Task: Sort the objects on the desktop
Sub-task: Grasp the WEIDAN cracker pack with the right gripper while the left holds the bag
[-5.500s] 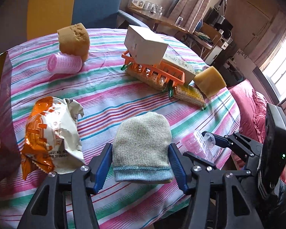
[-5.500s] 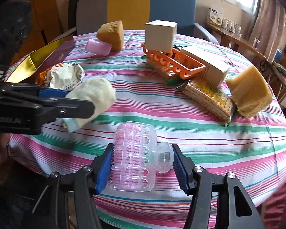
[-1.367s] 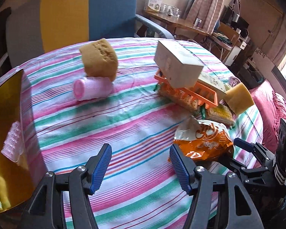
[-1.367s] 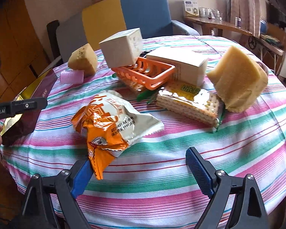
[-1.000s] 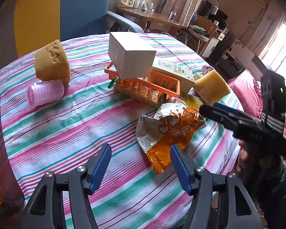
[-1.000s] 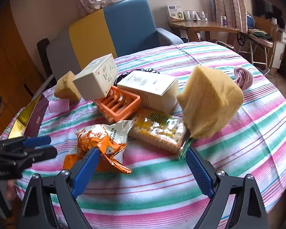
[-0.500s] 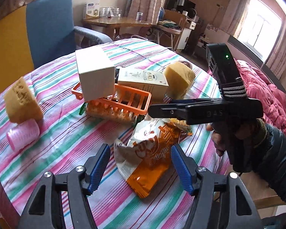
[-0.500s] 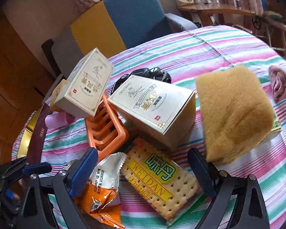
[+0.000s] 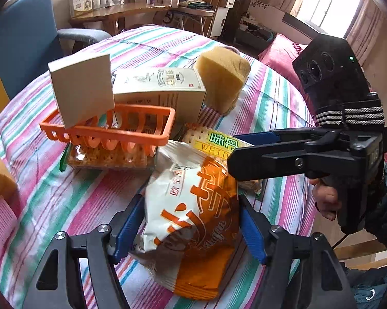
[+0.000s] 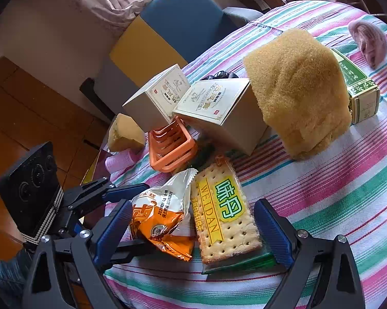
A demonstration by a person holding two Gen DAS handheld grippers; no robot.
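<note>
soft daylight from a blown-out window [image 9: 324, 2], strong fisheye bending, dark vignetted corners, mild edge blur

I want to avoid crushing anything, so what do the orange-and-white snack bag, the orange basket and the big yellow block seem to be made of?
Snack bag: glossy plastic film, crinkled with a crimped seam. Orange basket: rigid moulded plastic with a smooth, slotted wall. Yellow block: probably soft foam sponge, given its porous, matte surface.

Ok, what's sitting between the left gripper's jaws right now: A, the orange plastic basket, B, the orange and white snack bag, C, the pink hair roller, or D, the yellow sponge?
B: in the left wrist view the orange and white snack bag lies between the blue jaws of the left gripper, which flank its sides without visibly squeezing it.
</note>
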